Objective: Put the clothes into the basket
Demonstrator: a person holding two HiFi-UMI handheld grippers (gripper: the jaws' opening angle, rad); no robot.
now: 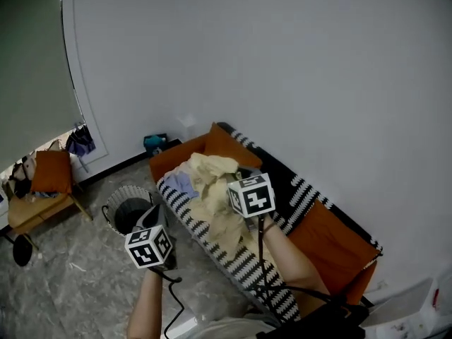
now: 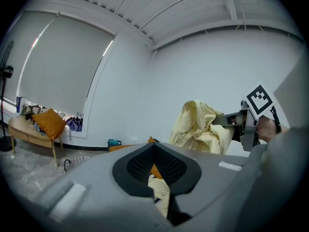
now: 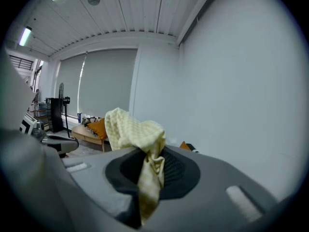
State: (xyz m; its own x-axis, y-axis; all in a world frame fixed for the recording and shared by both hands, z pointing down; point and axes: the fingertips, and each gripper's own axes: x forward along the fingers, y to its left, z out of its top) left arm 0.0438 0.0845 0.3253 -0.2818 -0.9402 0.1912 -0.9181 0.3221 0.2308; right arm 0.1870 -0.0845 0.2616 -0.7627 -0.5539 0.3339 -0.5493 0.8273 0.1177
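My right gripper (image 1: pixel 239 183) hangs over the sofa (image 1: pixel 332 249), shut on a pale yellow checked cloth (image 1: pixel 212 171). In the right gripper view the yellow cloth (image 3: pixel 133 129) bunches above the jaws and a strip of it runs down between them at my right gripper (image 3: pixel 149 153). My left gripper (image 1: pixel 152 216) is held low beside the round wire basket (image 1: pixel 113 205), apart from the cloth. Its fingertips meet at my left gripper (image 2: pixel 154 146) with nothing clearly held. From there I see the yellow cloth (image 2: pixel 198 127) hanging from the other gripper, and the basket (image 2: pixel 75 161) on the floor.
A lavender garment (image 1: pixel 181 183) and more yellow cloth (image 1: pixel 226 224) lie on the sofa's black-and-white striped cover (image 1: pixel 240 263), between orange cushions (image 1: pixel 222 143). A low wooden bench (image 1: pixel 32 210) with an orange cushion stands at the left by the window. The white wall (image 1: pixel 282 69) is behind the sofa.
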